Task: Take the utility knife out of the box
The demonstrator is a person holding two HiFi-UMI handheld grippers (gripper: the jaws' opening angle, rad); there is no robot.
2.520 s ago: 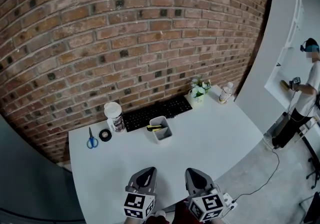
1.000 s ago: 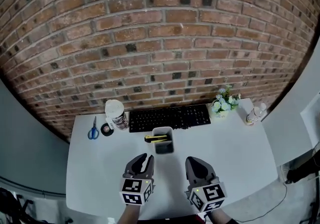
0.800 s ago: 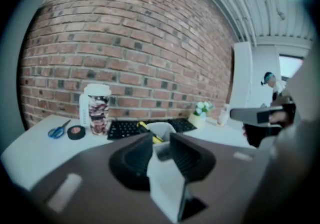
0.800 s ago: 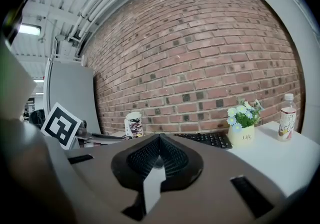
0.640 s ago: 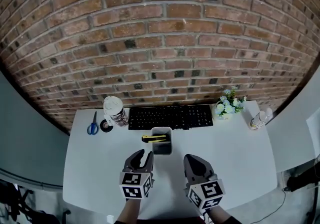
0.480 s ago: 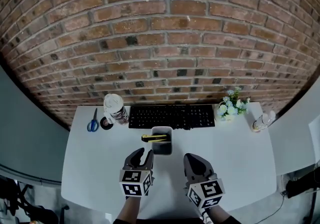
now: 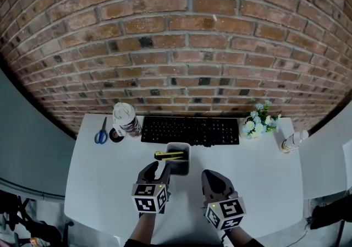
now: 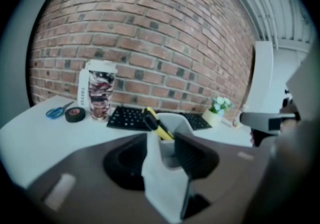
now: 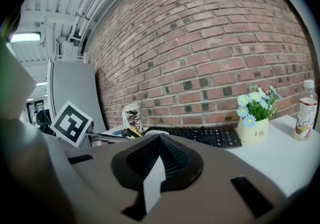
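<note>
A small grey box [image 7: 181, 162] stands on the white table [image 7: 99, 174] in front of the keyboard. The yellow and black utility knife [image 7: 169, 155] leans out over the box's left rim. My left gripper [image 7: 158, 170] is just short of the box's near left corner; its jaws have just been opening and stand open with nothing between them. In the left gripper view the box [image 8: 176, 124] and the knife [image 8: 156, 124] show through the gap of that gripper [image 8: 162, 143]. My right gripper [image 7: 212, 177] hovers to the right of the box, its jaws [image 9: 160, 140] shut on nothing.
A black keyboard [image 7: 190, 131] lies behind the box. At the back left are a patterned cup [image 7: 125, 119], a black tape roll [image 7: 115, 135] and blue scissors [image 7: 101, 132]. A flower pot [image 7: 259, 125] and a bottle [image 7: 290, 141] stand at the back right, before a brick wall.
Both grippers have moved forward and down toward the box. The left jaws have spread apart; the right jaws stay together.
</note>
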